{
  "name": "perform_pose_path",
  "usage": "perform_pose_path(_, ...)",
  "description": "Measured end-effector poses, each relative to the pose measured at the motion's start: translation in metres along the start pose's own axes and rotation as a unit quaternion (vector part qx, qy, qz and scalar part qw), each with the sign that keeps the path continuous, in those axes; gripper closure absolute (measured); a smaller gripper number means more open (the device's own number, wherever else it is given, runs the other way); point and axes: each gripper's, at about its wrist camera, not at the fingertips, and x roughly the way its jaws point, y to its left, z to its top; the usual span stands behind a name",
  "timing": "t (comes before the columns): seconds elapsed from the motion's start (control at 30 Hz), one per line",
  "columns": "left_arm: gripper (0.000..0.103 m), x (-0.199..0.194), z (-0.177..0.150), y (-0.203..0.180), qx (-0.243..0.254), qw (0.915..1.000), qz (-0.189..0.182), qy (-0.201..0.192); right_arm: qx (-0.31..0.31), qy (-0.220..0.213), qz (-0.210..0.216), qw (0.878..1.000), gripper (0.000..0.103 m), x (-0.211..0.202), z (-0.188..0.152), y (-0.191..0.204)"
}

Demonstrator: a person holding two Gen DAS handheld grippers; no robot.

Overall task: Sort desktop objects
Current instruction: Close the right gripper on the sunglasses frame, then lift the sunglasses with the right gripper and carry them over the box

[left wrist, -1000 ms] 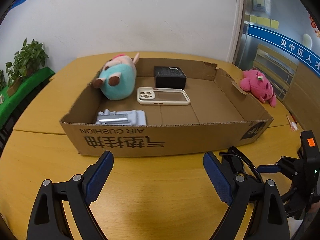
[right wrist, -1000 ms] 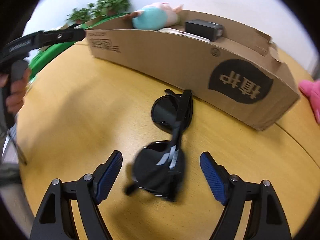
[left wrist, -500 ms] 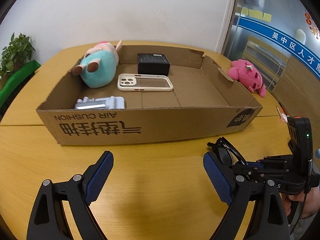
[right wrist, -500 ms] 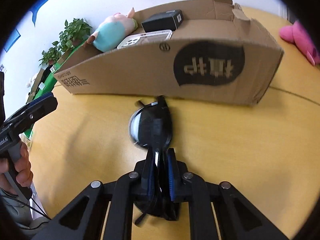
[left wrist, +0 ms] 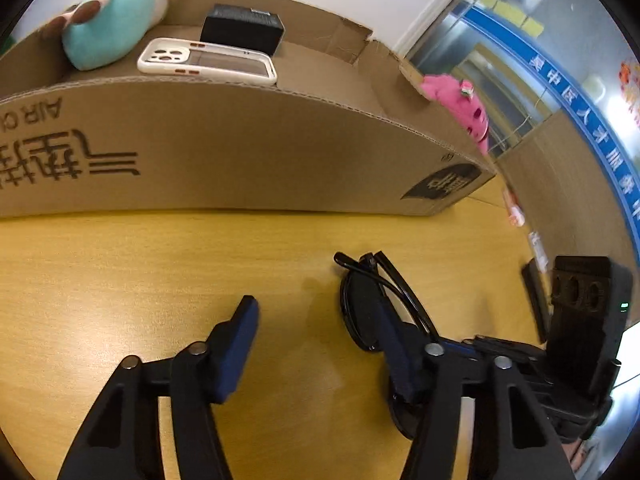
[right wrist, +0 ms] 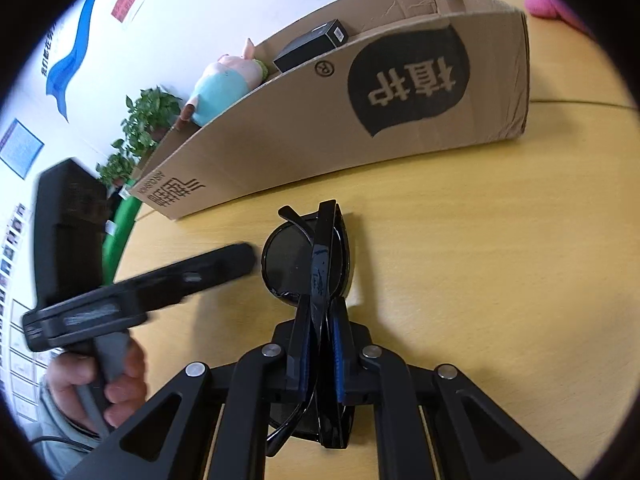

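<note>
While my right gripper (right wrist: pixel 320 356) was clamped tight on the folded black sunglasses (right wrist: pixel 310 256), they stood on edge on the wooden table (right wrist: pixel 500 272), one lens sticking out ahead of my blue pads (right wrist: pixel 339 356) and the other behind them. My left gripper (left wrist: pixel 320 340) hung just beside the sunglasses (left wrist: pixel 368 300), jaws spread wide and holding nothing, with its right pad (left wrist: pixel 394 344) close against the near lens; I could not tell whether it touched. From my right camera that left gripper (right wrist: pixel 160 280) came in blurred from the left, its tip near the front lens, a hand (right wrist: pixel 96 384) around its grip. Beyond the sunglasses lay the shallow cardboard box (left wrist: pixel 260 152), near but apart from them. Inside it were a teal plush toy (left wrist: pixel 108 24), a white phone case (left wrist: pixel 208 60) and a small black box (left wrist: pixel 242 28). A pink plush toy (left wrist: pixel 460 104) sat behind the box's right corner.
</note>
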Motion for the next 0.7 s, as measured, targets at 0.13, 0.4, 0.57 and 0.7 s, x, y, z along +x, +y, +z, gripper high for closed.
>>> perform_pose_path(0.13, 0.086, 0.009, -0.003, -0.005, 0.002, 0.9991, -0.029, 0.031, 0.002, 0.0, 0.015, 1.0, 0.095, 0.0, 0.0, 0.004)
perform_pose_path(0.4, 0.09, 0.006, -0.005, 0.002, -0.021, 0.998, -0.052, 0.028, -0.006, 0.004, 0.023, 1.0, 0.095, 0.002, -0.003, 0.011)
perform_pose_path(0.57, 0.094, -0.008, 0.001, 0.001, -0.024, 0.9973, -0.069, 0.01, -0.014, -0.002, 0.023, 1.0, 0.095, -0.002, -0.003, 0.018)
perform_pose_path(0.7, 0.094, -0.029, 0.021, -0.009, -0.008, 0.9967, -0.08, -0.011, -0.027, -0.028, 0.027, 0.999, 0.095, -0.021, 0.006, 0.029)
